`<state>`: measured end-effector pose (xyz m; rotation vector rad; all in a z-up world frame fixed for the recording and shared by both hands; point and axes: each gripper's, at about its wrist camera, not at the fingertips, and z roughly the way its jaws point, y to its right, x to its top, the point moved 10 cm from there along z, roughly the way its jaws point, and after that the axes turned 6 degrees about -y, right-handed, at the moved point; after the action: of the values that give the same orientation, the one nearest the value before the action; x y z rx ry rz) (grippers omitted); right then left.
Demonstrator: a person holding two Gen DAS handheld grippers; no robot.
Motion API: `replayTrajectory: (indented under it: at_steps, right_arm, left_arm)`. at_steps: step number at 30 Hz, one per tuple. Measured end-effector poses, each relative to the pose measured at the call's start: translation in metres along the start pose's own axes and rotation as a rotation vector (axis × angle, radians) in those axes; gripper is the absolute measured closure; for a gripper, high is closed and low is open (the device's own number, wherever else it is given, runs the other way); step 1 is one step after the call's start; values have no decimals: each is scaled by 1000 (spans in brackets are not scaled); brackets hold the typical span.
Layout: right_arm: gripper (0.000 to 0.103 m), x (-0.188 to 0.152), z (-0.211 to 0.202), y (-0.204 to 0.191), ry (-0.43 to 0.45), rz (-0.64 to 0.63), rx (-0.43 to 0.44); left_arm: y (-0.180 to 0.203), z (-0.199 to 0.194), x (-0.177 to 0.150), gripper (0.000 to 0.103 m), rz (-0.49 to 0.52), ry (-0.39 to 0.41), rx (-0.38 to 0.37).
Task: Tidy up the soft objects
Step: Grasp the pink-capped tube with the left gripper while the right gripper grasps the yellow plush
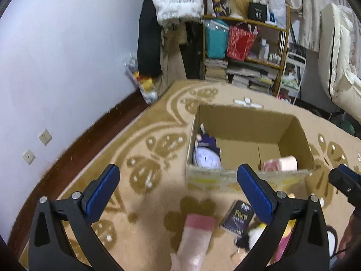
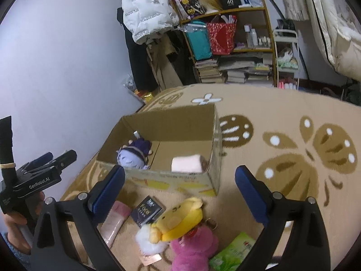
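Blue-padded hand-held gripper point(image 2: 179, 185) (wide, empty)

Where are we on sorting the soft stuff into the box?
Done: a purple plush doll and a pink roll lie in the cardboard box. In hand: nothing; the left claw and right claw are both open and empty. Left on the rug: yellow plush, pink plush, green pack, pink pack.

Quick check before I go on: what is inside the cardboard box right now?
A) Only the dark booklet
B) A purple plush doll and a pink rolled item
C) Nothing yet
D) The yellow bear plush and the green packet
B: the right wrist view shows the purple plush doll and the pink rolled item inside the cardboard box; the yellow bear plush lies outside on the rug.
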<state>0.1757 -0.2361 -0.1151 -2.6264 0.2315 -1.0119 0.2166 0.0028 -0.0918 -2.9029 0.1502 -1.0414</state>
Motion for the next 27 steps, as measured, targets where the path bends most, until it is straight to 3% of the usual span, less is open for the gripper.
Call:
replayTrajectory:
  at_steps: [14, 20, 27]
  right_arm:
    - [2, -46, 32, -13, -170, 90, 116]
    - [13, -54, 51, -12, -226, 93, 129]
    - [13, -67, 73, -5, -297, 84, 97]
  left_arm:
    - [2, 27, -61, 0, 63, -133, 6]
    - [1, 50, -81, 1, 73, -223, 15]
    - [5, 74, -102, 1, 78, -312, 6]
